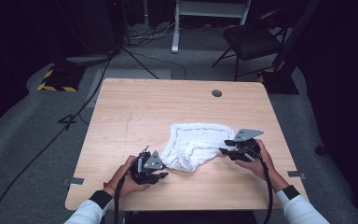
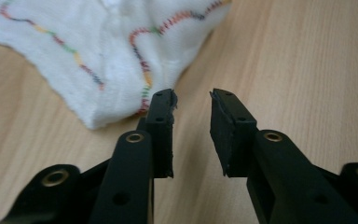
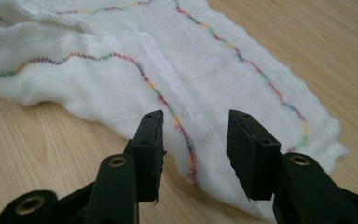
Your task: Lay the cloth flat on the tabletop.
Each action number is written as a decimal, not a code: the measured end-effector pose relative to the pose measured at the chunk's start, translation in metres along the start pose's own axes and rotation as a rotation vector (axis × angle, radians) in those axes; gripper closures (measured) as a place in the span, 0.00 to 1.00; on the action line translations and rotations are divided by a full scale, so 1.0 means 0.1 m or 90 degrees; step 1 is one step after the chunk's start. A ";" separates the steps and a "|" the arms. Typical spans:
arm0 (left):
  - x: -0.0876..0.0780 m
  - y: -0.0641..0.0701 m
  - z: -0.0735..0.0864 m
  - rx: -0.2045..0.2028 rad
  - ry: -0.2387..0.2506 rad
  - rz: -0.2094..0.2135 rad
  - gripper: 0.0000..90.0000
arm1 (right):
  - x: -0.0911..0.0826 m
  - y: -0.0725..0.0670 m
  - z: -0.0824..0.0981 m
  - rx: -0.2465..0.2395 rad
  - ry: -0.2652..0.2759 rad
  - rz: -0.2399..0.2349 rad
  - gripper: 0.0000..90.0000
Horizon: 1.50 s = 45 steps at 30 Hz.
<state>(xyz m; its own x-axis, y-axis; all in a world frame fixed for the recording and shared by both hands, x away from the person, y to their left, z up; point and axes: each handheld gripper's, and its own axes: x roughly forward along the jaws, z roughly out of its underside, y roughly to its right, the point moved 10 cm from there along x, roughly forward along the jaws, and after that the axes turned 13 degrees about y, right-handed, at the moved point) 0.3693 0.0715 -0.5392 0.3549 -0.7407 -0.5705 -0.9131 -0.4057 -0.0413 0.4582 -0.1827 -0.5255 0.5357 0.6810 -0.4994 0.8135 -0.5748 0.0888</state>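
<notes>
A crumpled white cloth with wavy multicoloured stitching lies on the wooden table, right of centre. My left gripper is at the cloth's near-left corner. In the left gripper view it is open, with bare wood between the jaws and the cloth just past the left jaw's tip. My right gripper is at the cloth's right edge. In the right gripper view it is open, and its jaws straddle a stitched part of the cloth without pressing on it.
A round grey hole sits near the table's far edge. Beyond the table stand a dark folding chair and a yellow-and-black striped base. Cables run across the grey floor on the left.
</notes>
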 end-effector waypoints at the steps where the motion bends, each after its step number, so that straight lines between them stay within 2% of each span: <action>1: 0.00 -0.04 -0.01 -0.008 0.005 -0.011 0.70 | 0.05 -0.04 -0.05 -0.004 0.002 -0.007 0.62; 2: 0.00 -0.08 -0.03 -0.020 0.014 -0.016 0.70 | 0.08 -0.06 -0.07 -0.006 0.003 -0.010 0.61; 3: 0.01 -0.10 -0.04 -0.021 0.017 -0.017 0.69 | 0.19 -0.12 -0.15 -0.013 0.003 -0.018 0.62; 4: 0.02 -0.13 -0.05 -0.017 0.015 -0.022 0.68 | 0.19 -0.12 -0.15 -0.013 0.003 -0.018 0.62; 7: 0.12 -0.18 -0.13 -0.022 0.028 -0.023 0.62 | 0.39 -0.19 -0.25 -0.021 -0.001 -0.028 0.62; 8: 0.15 -0.19 -0.16 -0.019 0.026 -0.026 0.60 | 0.52 -0.22 -0.32 -0.022 -0.003 -0.036 0.61; 10: 0.23 -0.20 -0.21 -0.017 0.026 -0.022 0.60 | 0.59 -0.24 -0.36 -0.019 -0.003 -0.045 0.61; 11: 0.30 -0.20 -0.24 -0.021 0.022 -0.019 0.61 | 0.73 -0.27 -0.38 -0.019 -0.026 -0.052 0.60; 13: 0.35 -0.20 -0.25 -0.020 0.014 -0.011 0.61 | 0.79 -0.28 -0.38 -0.022 -0.034 -0.058 0.60; 14: 0.39 -0.19 -0.24 -0.017 0.008 -0.008 0.61 | 0.92 -0.32 -0.36 -0.028 -0.061 -0.069 0.60; 15: 0.41 -0.19 -0.23 -0.015 -0.001 -0.004 0.61 | 0.92 -0.32 -0.36 -0.028 -0.061 -0.069 0.60; 18: 0.50 -0.20 -0.19 -0.017 -0.023 -0.002 0.61 | 1.03 -0.35 -0.28 -0.047 -0.106 -0.080 0.63; 20: 0.52 -0.19 -0.18 -0.012 -0.031 0.000 0.61 | 1.06 -0.35 -0.26 -0.033 -0.112 -0.091 0.65; 21: 0.53 -0.17 -0.17 -0.012 -0.032 0.006 0.65 | 1.05 -0.35 -0.25 -0.021 -0.112 -0.103 0.72; 24: 0.52 -0.13 -0.14 0.003 -0.038 0.024 0.80 | 1.00 -0.39 -0.25 -0.038 -0.113 -0.114 0.89; 25: 0.51 -0.12 -0.14 0.008 -0.039 0.027 0.80 | 1.00 -0.39 -0.25 -0.038 -0.113 -0.114 0.89; 27: 0.47 -0.12 -0.14 0.019 -0.033 0.029 0.91 | 0.92 -0.41 -0.27 -0.048 -0.099 -0.114 0.94; 29: 0.45 -0.11 -0.14 0.025 -0.033 0.031 0.92 | 0.89 -0.42 -0.27 -0.048 -0.092 -0.114 0.94; 31: 0.42 -0.11 -0.14 0.029 -0.030 0.029 0.95 | 0.78 -0.43 -0.29 -0.041 -0.072 -0.111 0.95; 37: 0.30 -0.07 -0.17 0.028 -0.014 0.032 0.95 | 0.30 -0.43 -0.36 -0.033 -0.003 -0.110 0.95; 40: 0.25 0.01 -0.15 0.038 -0.016 0.035 0.95 | 0.04 -0.42 -0.31 -0.023 0.018 -0.114 0.95; 45: 0.19 0.13 -0.07 0.050 -0.025 0.049 0.95 | -0.38 -0.46 -0.09 -0.016 0.022 -0.117 0.95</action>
<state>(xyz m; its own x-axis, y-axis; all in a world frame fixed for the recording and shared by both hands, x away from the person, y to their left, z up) 0.3655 0.0486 -0.5446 0.2765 -0.7463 -0.6054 -0.9508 -0.3042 -0.0592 0.4024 -0.1778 -0.5035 0.3839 0.7889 -0.4798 0.9037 -0.4278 0.0195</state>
